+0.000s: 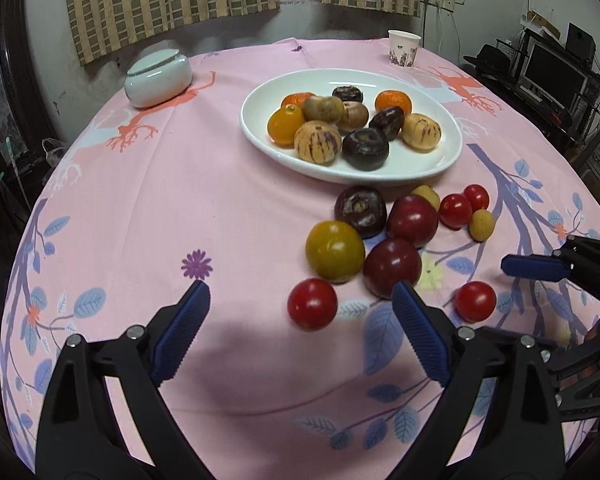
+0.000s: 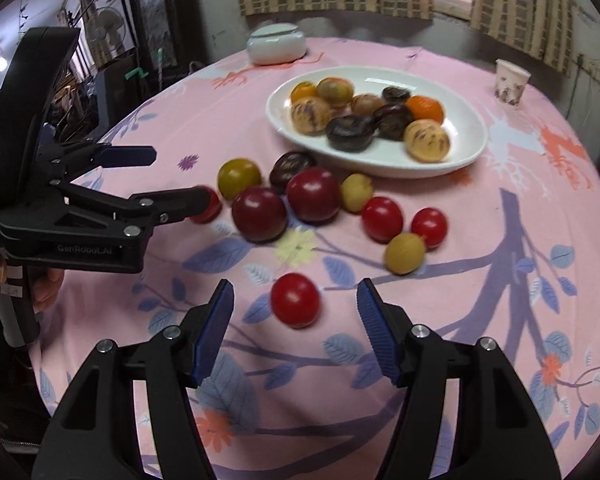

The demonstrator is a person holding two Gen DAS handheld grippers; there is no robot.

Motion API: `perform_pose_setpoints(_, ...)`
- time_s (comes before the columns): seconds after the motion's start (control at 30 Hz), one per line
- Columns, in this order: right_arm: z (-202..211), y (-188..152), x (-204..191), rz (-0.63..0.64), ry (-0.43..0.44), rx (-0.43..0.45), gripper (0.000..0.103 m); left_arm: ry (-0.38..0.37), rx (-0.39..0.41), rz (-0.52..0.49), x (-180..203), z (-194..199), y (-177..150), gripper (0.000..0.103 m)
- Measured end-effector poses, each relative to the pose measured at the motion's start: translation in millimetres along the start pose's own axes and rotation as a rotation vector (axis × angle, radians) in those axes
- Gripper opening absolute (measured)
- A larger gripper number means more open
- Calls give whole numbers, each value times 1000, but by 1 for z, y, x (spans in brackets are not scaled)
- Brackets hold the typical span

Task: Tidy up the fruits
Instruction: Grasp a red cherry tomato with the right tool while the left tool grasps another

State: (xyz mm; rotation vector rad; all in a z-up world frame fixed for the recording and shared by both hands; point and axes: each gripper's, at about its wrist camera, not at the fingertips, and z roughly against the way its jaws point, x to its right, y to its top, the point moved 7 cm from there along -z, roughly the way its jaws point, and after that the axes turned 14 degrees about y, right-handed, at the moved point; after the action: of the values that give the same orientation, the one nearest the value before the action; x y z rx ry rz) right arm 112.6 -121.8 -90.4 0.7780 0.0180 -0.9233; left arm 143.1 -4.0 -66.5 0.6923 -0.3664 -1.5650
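The left gripper [image 1: 300, 304] has its blue fingers spread wide and holds nothing. A small red tomato [image 1: 312, 304] sits on the cloth right between them, not touched by either finger. The right gripper [image 2: 296, 300] is open about halfway and is empty too. Another small red tomato [image 2: 295, 300] lies in its gap, with space on both sides.

Just past both grippers is a bunch of loose fruit on the pink tablecloth [image 1: 160, 208]. There are two dark red plums [image 1: 392, 267], a yellow-green plum [image 1: 335, 251], a dark purple fruit [image 1: 361, 211], two more little tomatoes [image 1: 455, 211] and two small tan fruits [image 1: 481, 225]. They crowd close, many touching, between the grippers and the plate.

The white oval plate [image 1: 428, 160] sits farther back, near the middle of the table. It holds oranges, striped tan fruits and dark purple ones.

Near the far edge stand a white lidded jar [image 1: 158, 78] and a paper cup [image 1: 403, 48]. They are well apart from each other.
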Motion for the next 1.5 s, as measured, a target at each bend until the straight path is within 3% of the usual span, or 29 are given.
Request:
perform_pose_setpoints(0.37,-16,-2,3,-6,-28,-38,64,-11,-30,-18,5,-9,-7,94)
perform_pose_setpoints(0.4,-17,-1,4,-8,-34,-37,62,-11,-33,-17,4,-10,-8,94)
perform_pose_setpoints(0.47,-21,-1,4,9,-53,-49,46,-8,-38,-16,2,-12,-9,94)
perform_pose_setpoints(0.6,-22,-1,3,41,-71,-36,40,0,-56,-15,-1,-19,-12,94)
perform_pose_setpoints(0.67,-21,-1,4,41,-61,-27,30,4,-63,-15,-2,-21,-14,94)
perform_pose_setpoints(1.13,-16,-3,8,8,-7,-16,30,3,-87,-9,3,-33,-14,93)
perform_pose_setpoints(1.2,-16,-4,8,4,-2,-17,30,-8,-88,-2,3,-35,-13,88)
perform_pose_setpoints(1.23,-16,-4,8,2,1,-17,30,-20,-96,-4,4,-36,-14,76)
perform_pose_setpoints(1.3,-15,-4,9,-4,7,-15,30,-21,-82,-9,5,-36,-13,63)
perform_pose_setpoints(1.37,-15,-5,9,-4,8,-14,30,-25,-71,-12,6,-34,-11,37)
perform_pose_setpoints(1.4,-15,-5,9,-5,8,-15,30,-44,-73,-7,7,-34,-10,32)
perform_pose_setpoints(1.5,-15,-5,9,-6,11,-14,31,-49,-78,3,8,-34,-10,30)
